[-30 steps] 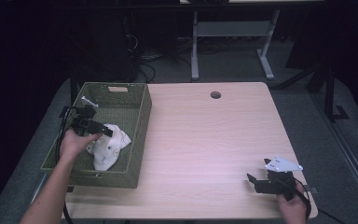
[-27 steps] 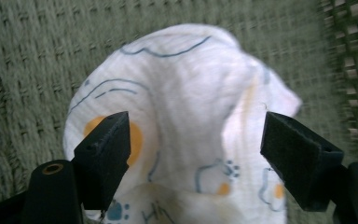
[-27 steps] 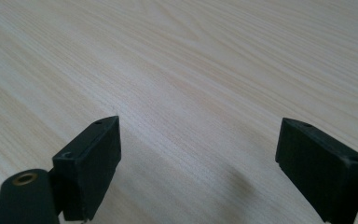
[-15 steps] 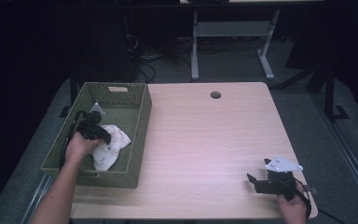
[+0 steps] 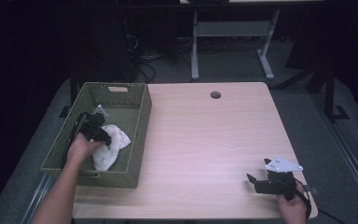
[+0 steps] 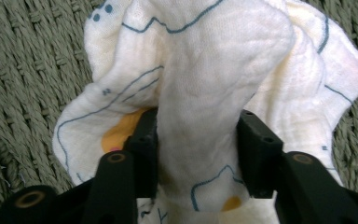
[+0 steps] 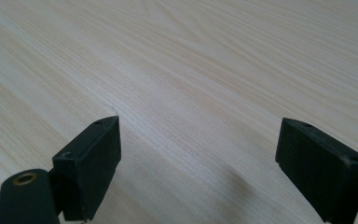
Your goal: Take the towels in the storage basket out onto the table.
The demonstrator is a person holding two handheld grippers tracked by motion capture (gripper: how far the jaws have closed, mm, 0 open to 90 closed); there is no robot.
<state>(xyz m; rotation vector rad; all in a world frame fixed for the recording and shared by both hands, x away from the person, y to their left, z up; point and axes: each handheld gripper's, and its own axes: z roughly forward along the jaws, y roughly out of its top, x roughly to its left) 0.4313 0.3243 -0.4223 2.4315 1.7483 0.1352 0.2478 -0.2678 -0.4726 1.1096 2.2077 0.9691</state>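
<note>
Two grippers, left gripper (image 6: 196, 140) pinching cloth (image 6: 223, 70), right gripper (image 7: 205, 158) wide open

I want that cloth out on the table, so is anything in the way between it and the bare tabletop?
Only the basket wall beside the cloth; the left gripper must lift it over that. The table beyond is bare.

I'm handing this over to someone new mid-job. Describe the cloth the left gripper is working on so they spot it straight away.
Start at the green woven basket on the left end of the wooden table. Inside it, toward the near end, lies a crumpled cloth, with a raised fold between the left gripper's jaws. It is the basket's one loose item: cream-white, printed with thin blue lines and yellow-orange patches.
</note>
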